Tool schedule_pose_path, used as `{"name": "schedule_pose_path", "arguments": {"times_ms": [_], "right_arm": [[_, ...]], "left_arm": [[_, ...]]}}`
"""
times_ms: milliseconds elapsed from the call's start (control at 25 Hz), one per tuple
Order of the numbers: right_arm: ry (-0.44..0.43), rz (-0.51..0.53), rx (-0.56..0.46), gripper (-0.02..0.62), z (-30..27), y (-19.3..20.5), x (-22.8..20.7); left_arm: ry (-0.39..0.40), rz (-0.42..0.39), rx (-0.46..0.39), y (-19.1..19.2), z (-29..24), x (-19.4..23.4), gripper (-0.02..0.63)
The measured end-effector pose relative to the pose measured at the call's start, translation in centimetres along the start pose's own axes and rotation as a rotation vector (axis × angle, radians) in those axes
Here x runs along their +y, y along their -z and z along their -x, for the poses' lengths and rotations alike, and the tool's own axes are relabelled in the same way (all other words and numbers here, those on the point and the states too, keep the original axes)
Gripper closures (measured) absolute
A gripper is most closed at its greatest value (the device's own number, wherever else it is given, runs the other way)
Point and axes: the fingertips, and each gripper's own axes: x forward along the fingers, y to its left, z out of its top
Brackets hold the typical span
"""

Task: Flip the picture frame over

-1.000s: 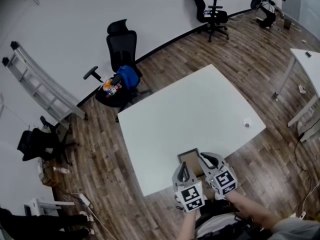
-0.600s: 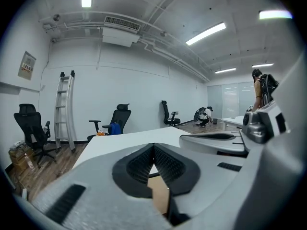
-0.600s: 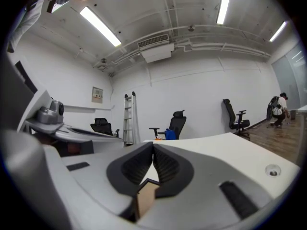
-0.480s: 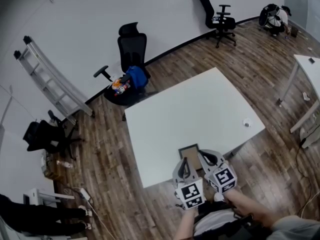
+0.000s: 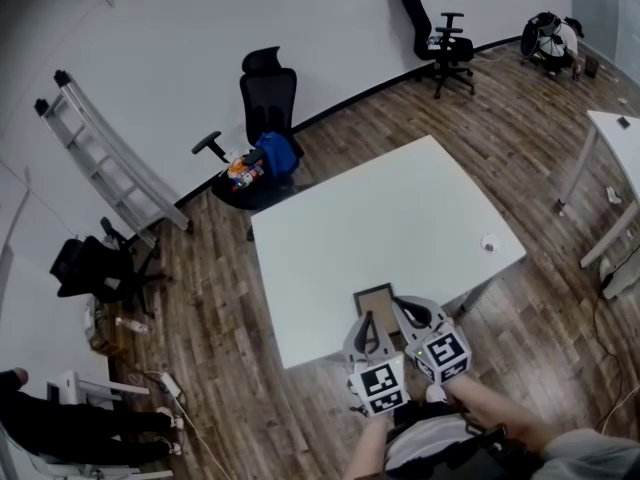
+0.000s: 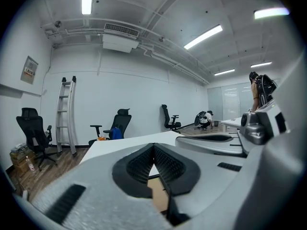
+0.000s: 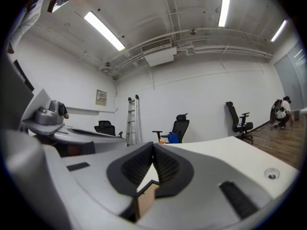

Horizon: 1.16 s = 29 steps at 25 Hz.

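Observation:
The picture frame (image 5: 374, 301) lies back side up at the near edge of the white table (image 5: 400, 218): a dark rim round brown backing board. Both grippers meet its near edge. My left gripper (image 5: 367, 320) is shut, and the frame's dark rim and brown board (image 6: 157, 195) show in the gap just behind its closed tips (image 6: 154, 147). My right gripper (image 5: 401, 308) is shut as well, with a corner of the frame (image 7: 145, 200) caught under its tips (image 7: 153, 147). The frame's near part is hidden by the grippers in the head view.
A small white round object (image 5: 490, 243) sits near the table's right edge. A black office chair (image 5: 265, 98) with a blue bag stands beyond the far corner, and a ladder (image 5: 110, 153) leans on the wall. Another white table (image 5: 615, 133) stands at right.
The right gripper's jaws, open a second ago beside the frame, have closed on it. Both grippers have crept a little up and forward with the frame's near edge.

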Motion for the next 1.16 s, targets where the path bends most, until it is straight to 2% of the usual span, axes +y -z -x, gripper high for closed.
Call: {"name": "schedule_pose_path", "arguments": {"times_ms": [1160], "right_arm": [[-0.017, -0.011, 0.025, 0.589, 0.34, 0.59, -0.03]], "left_arm": [[-0.014, -0.004, 0.006, 0.46, 0.13, -0.15, 0.603]]}}
